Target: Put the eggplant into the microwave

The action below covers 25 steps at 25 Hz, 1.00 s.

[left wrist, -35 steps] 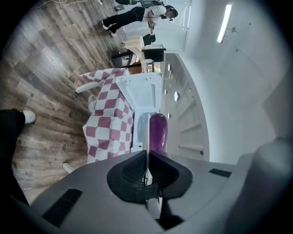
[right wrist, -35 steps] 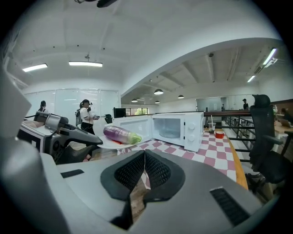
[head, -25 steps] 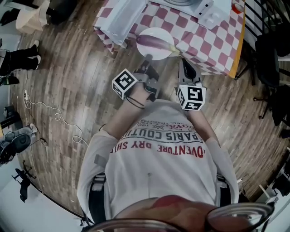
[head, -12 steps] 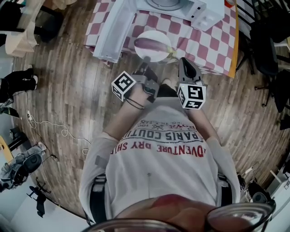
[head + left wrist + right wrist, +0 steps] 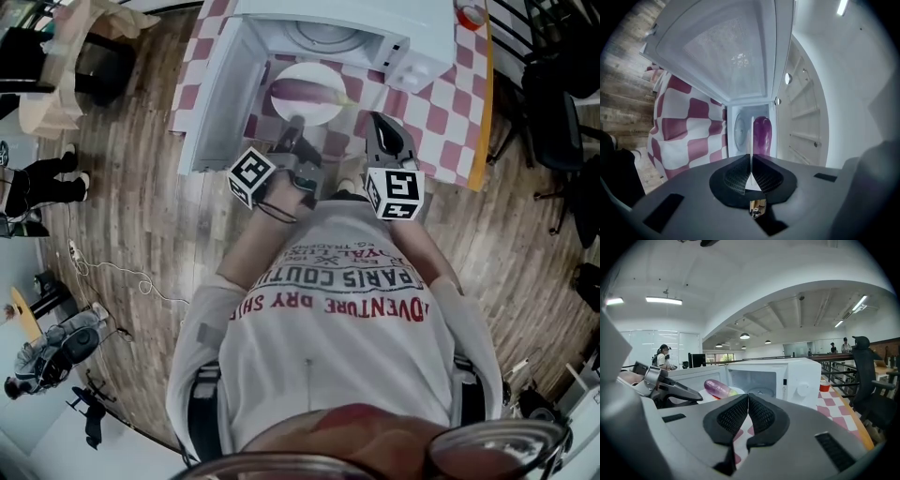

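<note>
Both grippers are clenched: the left gripper (image 5: 751,169) grasps the rim of a round white plate (image 5: 317,112) bearing the glossy purple eggplant (image 5: 302,90), just before the open white microwave (image 5: 380,33); the right gripper (image 5: 747,411) holds nothing.

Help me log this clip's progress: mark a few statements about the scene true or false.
1. The microwave has its door open. True.
2. The eggplant is already inside the microwave. False: it lies on a white plate held in front of the opening.
3. The left gripper is clamped on the plate's rim. True.
4. The right gripper grips the eggplant. False: its jaws are together with nothing between them.
</note>
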Each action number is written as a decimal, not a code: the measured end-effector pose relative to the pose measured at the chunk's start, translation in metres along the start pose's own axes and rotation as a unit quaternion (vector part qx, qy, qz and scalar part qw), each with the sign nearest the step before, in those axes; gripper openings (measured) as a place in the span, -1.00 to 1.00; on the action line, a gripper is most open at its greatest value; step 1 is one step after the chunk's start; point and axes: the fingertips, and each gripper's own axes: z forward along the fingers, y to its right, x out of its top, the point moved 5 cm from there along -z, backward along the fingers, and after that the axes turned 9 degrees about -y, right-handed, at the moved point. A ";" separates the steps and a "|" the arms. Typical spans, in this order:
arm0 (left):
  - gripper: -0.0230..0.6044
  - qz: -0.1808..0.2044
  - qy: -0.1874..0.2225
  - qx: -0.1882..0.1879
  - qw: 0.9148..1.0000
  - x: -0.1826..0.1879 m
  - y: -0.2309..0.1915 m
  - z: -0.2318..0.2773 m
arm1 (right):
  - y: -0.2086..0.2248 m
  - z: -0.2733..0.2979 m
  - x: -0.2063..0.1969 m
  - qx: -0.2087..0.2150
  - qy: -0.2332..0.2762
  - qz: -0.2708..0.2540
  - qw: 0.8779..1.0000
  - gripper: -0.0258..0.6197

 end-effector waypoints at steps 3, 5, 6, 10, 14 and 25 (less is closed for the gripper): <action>-0.82 -0.003 0.010 -0.001 1.000 0.005 0.005 0.023 | 0.018 0.012 0.010 0.003 0.010 -0.006 1.000 -0.84; -0.82 -0.003 0.012 0.000 1.000 0.008 0.006 0.036 | 0.028 0.020 0.014 0.006 0.008 -0.007 1.000 -0.84; -0.82 -0.004 0.011 0.002 1.000 0.009 0.006 0.042 | 0.033 0.024 0.014 0.005 0.006 -0.007 1.000 -0.84; -0.82 -0.011 0.005 0.011 1.000 0.015 0.001 0.063 | 0.045 0.041 0.017 0.000 -0.005 -0.002 1.000 -0.84; -0.82 -0.003 -0.003 0.018 1.000 0.029 -0.007 0.083 | 0.044 0.057 0.019 -0.003 -0.012 0.000 1.000 -0.84; -0.82 0.010 -0.053 0.033 0.998 0.065 -0.037 0.136 | 0.042 0.083 0.012 -0.043 -0.042 0.029 0.998 -0.84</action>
